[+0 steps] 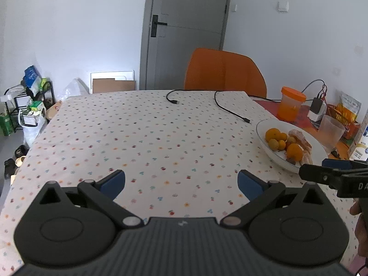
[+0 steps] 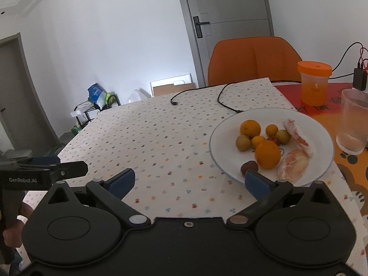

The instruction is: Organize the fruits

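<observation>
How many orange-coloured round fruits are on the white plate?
4, all on the white plate: large orange at front, medium orange at back left, small one at back, small one in the middle. Others may be hidden.

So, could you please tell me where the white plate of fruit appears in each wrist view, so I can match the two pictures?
Left wrist view: the white plate sits at the right edge of the table, just beyond the right hand-held gripper.
Right wrist view: the plate lies right of centre, just beyond the gripper's right fingertip.
Shared landmark: the orange chair behind the table, before the grey door.
</observation>
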`<state>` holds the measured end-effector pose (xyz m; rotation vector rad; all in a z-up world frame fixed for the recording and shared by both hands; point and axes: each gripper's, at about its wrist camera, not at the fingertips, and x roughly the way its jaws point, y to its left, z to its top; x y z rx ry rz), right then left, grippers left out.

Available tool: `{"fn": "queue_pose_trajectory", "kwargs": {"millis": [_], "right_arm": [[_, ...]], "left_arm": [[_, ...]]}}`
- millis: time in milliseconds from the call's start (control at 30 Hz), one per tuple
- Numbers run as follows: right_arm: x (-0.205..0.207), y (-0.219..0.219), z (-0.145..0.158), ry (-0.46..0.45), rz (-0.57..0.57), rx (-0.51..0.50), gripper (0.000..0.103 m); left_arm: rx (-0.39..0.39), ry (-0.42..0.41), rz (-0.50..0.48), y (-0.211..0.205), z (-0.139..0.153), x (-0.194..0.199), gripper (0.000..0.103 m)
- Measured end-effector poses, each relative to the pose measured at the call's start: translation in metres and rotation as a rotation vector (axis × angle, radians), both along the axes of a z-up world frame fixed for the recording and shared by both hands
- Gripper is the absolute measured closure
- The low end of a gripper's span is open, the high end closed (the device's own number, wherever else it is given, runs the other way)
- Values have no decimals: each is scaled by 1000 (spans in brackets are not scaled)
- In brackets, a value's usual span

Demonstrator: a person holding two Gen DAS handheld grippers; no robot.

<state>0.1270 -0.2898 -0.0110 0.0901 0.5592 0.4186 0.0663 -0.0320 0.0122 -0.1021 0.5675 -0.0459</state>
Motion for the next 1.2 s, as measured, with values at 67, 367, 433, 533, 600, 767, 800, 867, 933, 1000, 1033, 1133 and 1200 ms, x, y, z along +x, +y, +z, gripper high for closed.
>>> {"fn": "queue_pose_trajectory", "kwargs": {"millis": [67,367,433,533,600,767,800,867,933,1000,1033,1133,1200], "right_arm": [[-4,3,1,-9,-3,-9,0],[-23,10,9,-39,-48,-32,0],[-28,10,11,-40,-56,-33,0],[-35,8,12,-40,-67,-34,0],[-39,7,13,-41,-73,-34,0],[-47,5,15,-48,-85,-41,0],[-47,5,15,-49,-87,-47,0],[-48,4,16,-51,-97,-46,0],[-50,4,18,-55,-92,-45,0],[-52,4,19,-65,-92,-49,0],[-54,5,20,-68,-90,-48,0],[-57,5,21,-71,-85,-45,0],[-58,6,22,-75,-82,-47,0]], "left_arm": [[-7,-5,10,5,2,-5,0],[38,-25,28,11,11,-27,0],[39,-24,26,12,11,-32,0],[38,-30,28,14,12,-40,0],[42,-36,33,14,13,-45,0],[34,-41,40,17,15,-56,0],[36,-41,41,18,16,-58,0],[39,-41,47,19,17,-61,0],[34,-40,53,21,17,-64,0],[31,-35,53,22,17,-65,0],[31,-35,53,22,17,-65,0],[28,-34,55,23,17,-66,0],[26,-36,56,23,18,-66,0]]}}
